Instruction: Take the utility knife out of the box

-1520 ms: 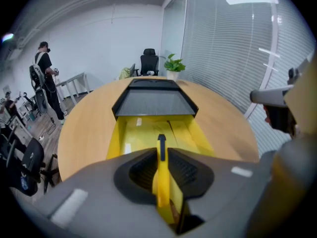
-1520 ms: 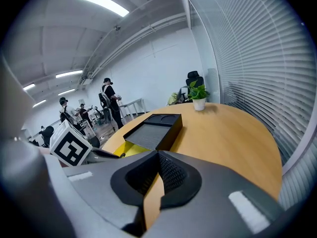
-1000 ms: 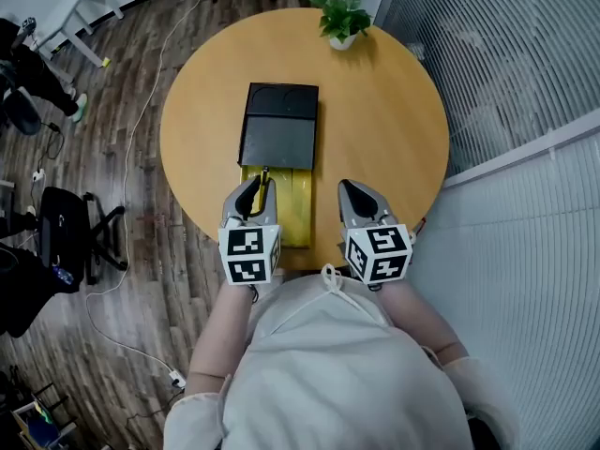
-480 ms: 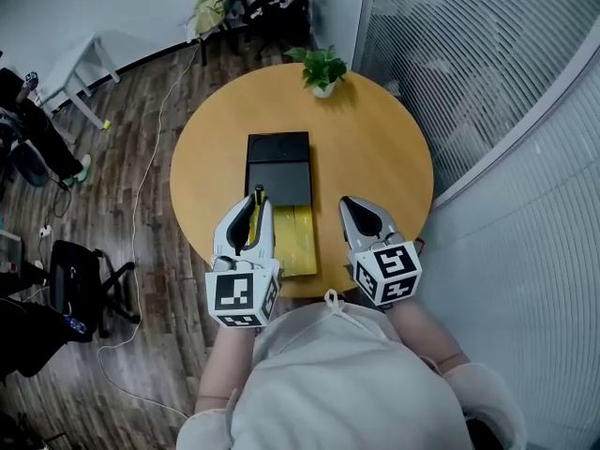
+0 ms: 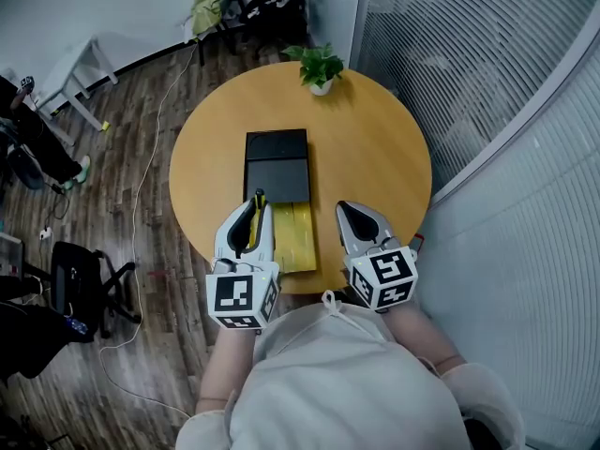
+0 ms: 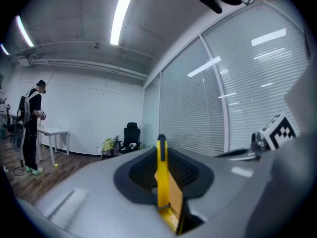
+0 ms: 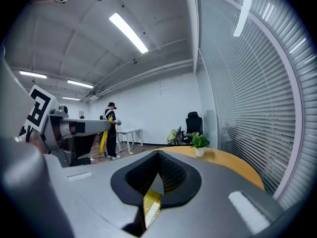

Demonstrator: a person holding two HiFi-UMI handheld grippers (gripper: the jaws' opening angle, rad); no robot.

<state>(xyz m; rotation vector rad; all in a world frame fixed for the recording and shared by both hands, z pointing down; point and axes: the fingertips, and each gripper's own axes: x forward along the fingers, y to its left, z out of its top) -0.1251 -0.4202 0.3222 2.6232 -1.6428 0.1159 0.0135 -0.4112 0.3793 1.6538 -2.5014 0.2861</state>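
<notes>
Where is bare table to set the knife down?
Widest on the table right of the box, short of the plant. A narrower strip left of the box. Crowded near edge: left gripper and right gripper.

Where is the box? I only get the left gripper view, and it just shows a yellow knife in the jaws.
Observer: The head view shows the box lying on a round wooden table, with its yellow part just right of the left gripper.
Operator: Is the other gripper holding anything?
Observer: No. The right gripper has its jaws together on nothing, on the far side of that yellow part.
</notes>
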